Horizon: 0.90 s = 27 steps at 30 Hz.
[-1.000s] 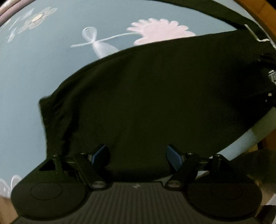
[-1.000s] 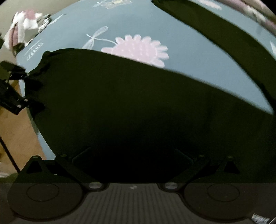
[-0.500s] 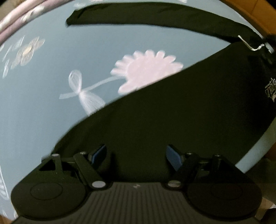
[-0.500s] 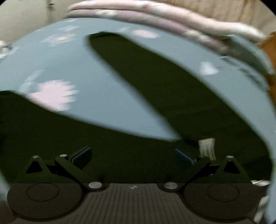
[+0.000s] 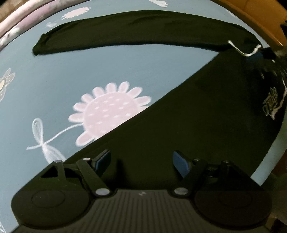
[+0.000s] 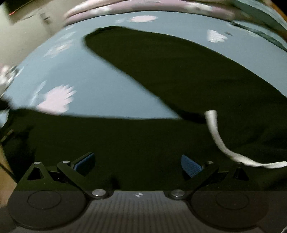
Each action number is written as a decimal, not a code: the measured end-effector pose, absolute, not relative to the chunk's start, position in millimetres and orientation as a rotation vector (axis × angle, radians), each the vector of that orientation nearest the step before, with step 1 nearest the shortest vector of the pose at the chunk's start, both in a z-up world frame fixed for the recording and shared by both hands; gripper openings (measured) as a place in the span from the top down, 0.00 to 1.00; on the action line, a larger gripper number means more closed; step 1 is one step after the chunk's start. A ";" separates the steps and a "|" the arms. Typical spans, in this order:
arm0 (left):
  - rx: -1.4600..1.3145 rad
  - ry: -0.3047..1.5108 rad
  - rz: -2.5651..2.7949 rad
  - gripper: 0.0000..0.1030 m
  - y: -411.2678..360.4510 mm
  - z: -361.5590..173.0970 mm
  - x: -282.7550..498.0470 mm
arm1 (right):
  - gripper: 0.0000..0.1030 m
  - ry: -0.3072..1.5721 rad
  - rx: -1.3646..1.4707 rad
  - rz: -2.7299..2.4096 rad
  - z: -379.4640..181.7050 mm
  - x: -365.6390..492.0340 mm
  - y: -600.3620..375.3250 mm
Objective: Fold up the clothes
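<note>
Garment: black trousers [image 5: 206, 125] with a white drawstring [image 6: 217, 136], spread on a bed under a blue flowered sheet [image 5: 89, 68].
Where it lies: the waist end sits toward the near edge of the bed, on the right in the left wrist view; a printed logo [image 5: 272, 102] shows there.
Far leg: one trouser leg [image 5: 140, 30] stretches out flat toward the far edge of the bed, near the pink bedding [image 6: 143, 7] piled along that edge.
Near leg: the other leg runs along the near edge, under both tools, with a wedge of bare sheet between it and the far leg.
Left gripper [image 5: 141, 161]: jaws well apart, blue pads [image 5: 181, 163] clear of the cloth, nothing between them.
Right gripper [image 6: 138, 164]: jaws also apart, over the dark fabric beside the drawstring, holding nothing.
Done: the trousers seem laid out and roughly smoothed, legs splayed in a V.
Left: by my reading no fold is made yet; the legs need bringing together, then folding along their length.
Next need: a pinch on a leg hem or on the waist edge.
Risk: the loose drawstring may snag.
</note>
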<state>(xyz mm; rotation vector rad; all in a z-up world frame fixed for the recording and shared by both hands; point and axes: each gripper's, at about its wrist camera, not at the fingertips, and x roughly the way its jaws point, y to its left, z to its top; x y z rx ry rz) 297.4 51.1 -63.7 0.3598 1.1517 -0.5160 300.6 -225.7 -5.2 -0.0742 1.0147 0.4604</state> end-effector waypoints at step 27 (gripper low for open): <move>0.467 1.095 -0.651 0.25 -19.1 -55.0 312.7 | 0.00 1.108 0.110 0.332 -6.4 219.1 -213.0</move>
